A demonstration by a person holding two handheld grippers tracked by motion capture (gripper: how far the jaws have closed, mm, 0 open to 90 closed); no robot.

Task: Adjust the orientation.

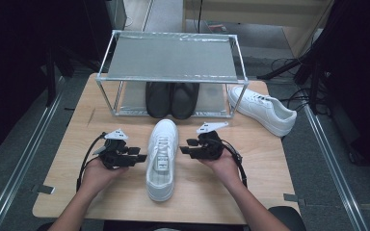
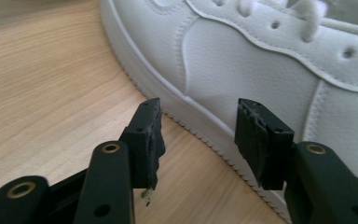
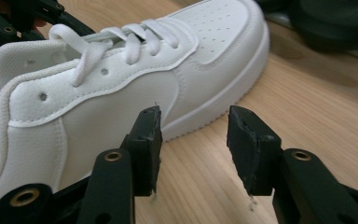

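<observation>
Reading insole label [image 1: 161, 162] inside white sneaker [image 1: 162, 159]: print seemingly illegible.

Open left gripper [image 2: 198, 140] beside white sneaker [image 2: 261, 65]

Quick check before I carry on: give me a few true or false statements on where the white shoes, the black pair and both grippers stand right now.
1. The white shoe between the grippers lies on the table with its toe toward the rack. True.
2. The left gripper is clamped on that shoe. False: its jaws stand open beside the shoe's side, with nothing between them.
3. The black shoes sit on the rack's top shelf. False: they stand on the bottom level, under the top shelf.
4. The second white shoe lies on the table to the right of the rack. True.
5. The right gripper is open, beside the shoe. True.
</observation>
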